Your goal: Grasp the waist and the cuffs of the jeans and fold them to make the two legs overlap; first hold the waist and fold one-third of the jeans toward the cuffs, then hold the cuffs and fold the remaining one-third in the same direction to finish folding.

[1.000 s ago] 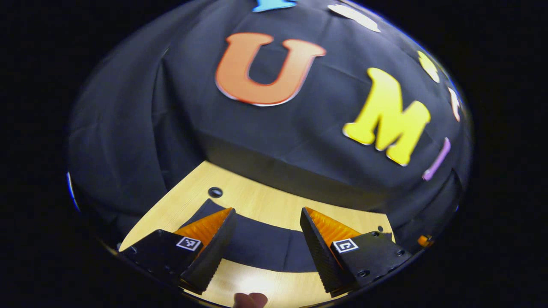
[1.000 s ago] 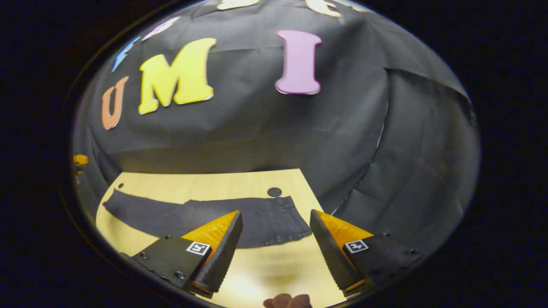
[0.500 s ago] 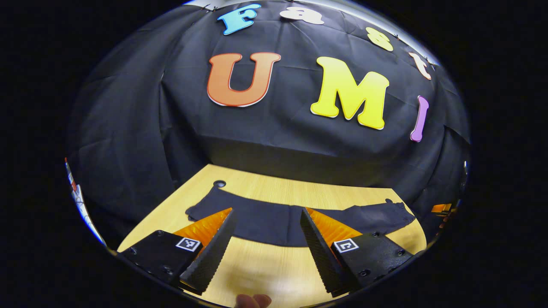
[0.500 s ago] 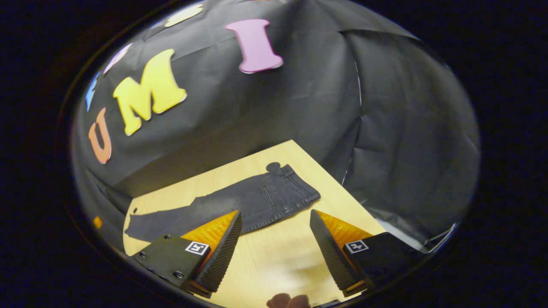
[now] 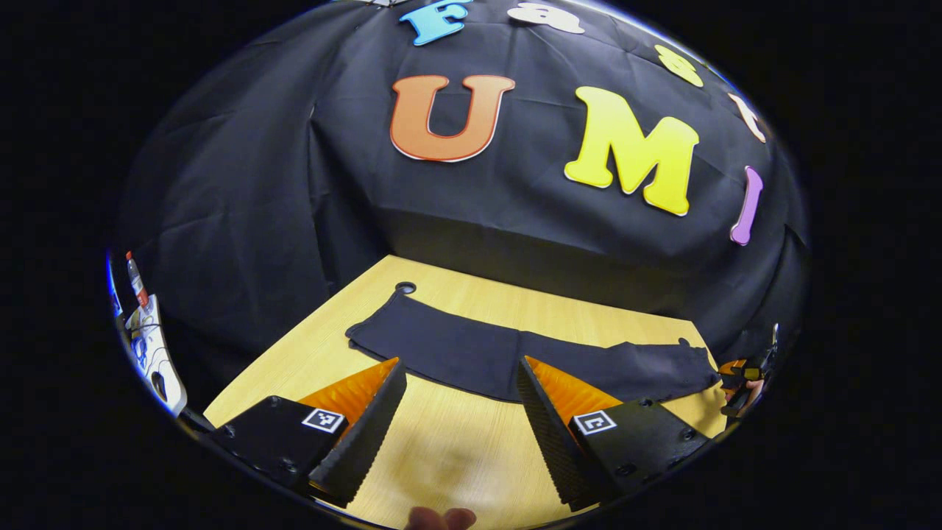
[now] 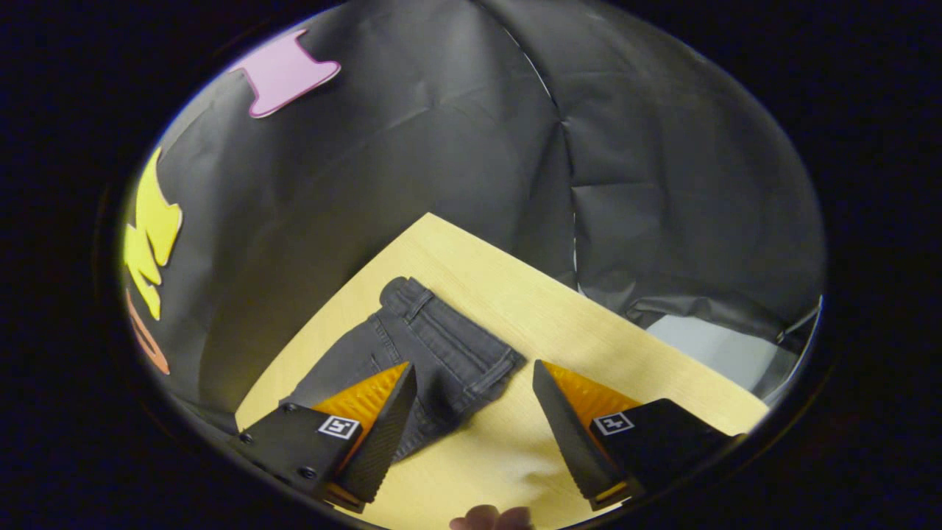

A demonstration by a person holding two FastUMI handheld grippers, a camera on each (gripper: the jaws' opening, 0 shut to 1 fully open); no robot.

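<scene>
Dark jeans lie flat and stretched out along the far half of a light wooden table. In the left gripper view the cuff end is at the left, beyond my left gripper, which hovers open above the table in front of the legs. In the right gripper view the waist end of the jeans, with its waistband and pockets, lies just ahead of my right gripper. That gripper is open with nothing between its fingers. My other gripper shows small at the far right of the left gripper view.
Black cloth walls close in the table at the back and sides. A round hole sits in the table by the cuffs. The table's right edge runs close to the waist. Small items stand off the table at far left.
Both grippers have swung and drawn back: the whole length of the jeans now shows ahead of the left one, and the right one has turned toward the waistband and come closer.
</scene>
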